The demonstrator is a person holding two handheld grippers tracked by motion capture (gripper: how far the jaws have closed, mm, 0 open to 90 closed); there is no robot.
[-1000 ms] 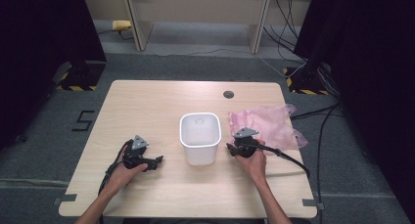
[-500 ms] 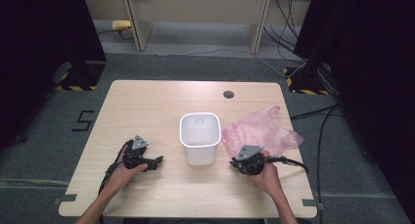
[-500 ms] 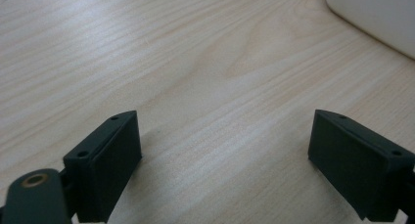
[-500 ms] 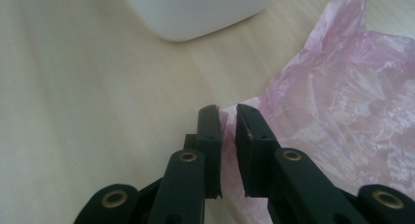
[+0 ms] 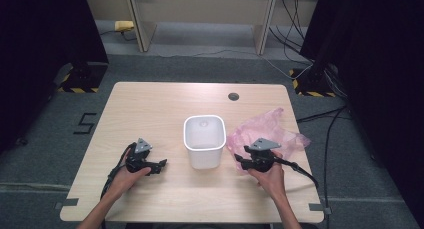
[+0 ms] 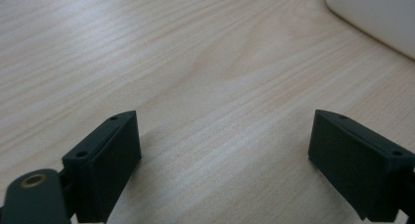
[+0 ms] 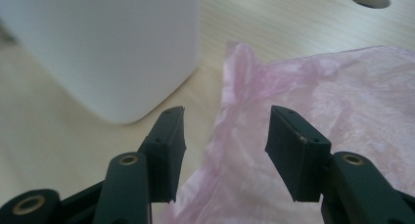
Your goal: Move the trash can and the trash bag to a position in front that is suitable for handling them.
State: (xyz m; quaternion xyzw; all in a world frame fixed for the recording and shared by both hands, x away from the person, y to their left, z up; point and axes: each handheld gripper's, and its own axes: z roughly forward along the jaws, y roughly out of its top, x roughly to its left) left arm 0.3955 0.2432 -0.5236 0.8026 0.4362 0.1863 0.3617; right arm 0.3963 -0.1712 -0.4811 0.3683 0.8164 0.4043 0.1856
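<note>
Your right gripper [image 7: 222, 136] had its jaws abt halfway apart, just been opening, w/ the edge of the pink plastic bag [image 7: 337, 101] lying loose between them, pads not pressing on it. White bin [image 7: 98, 43] sat just ahead and left of that gripper. Your left gripper [image 6: 222, 160] was wide open over bare table [image 6: 195, 62], nothing in it, bin [image 6: 377, 13] up at its far right.
</note>
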